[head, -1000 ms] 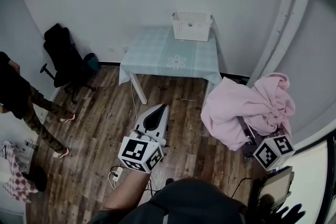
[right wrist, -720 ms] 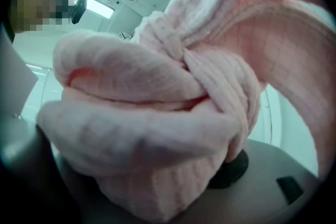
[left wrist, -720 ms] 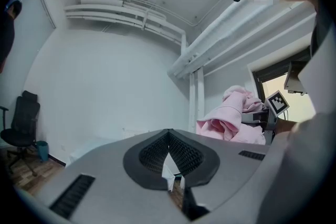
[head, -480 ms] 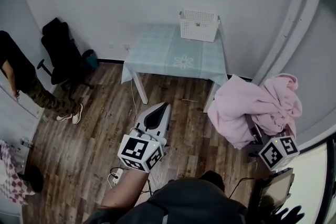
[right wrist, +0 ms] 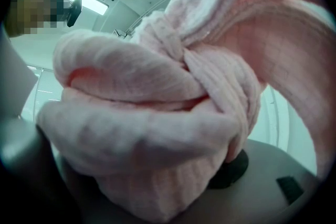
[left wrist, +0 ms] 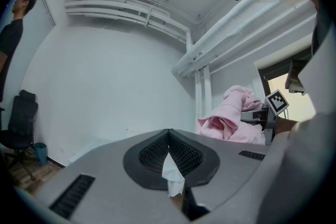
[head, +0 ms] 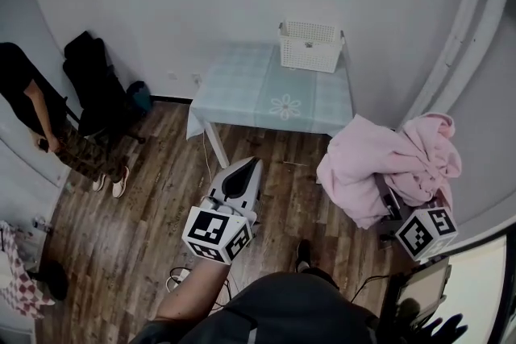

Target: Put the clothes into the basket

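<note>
Over the wood floor (head: 153,205) right of the table (head: 242,93), right tongs (head: 387,205) are clenched on a big bundle of pink clothes (head: 379,165). The bundle is lifted off the floor and drapes over the tongs. Marker cube sits just below the bundle. Right gripper view is nearly all pink ribbed knit (right wrist: 157,113), wadded and knotted between the jaws, with only a bit of the grey tong body showing at lower right. Clothes are not in the basket (head: 310,46) and are well apart from it. White lattice basket stands on the table's far right corner by the wall. Table has a pale blue-green cloth with a flower print. Left tongs (head: 251,165) are held mid-frame over the floor, in front of the table, jaws clenched tip to tip (left wrist: 168,136) and pointing toward the table. At far left a person (head: 32,105) stands beside a black office chair (head: 93,89).
</note>
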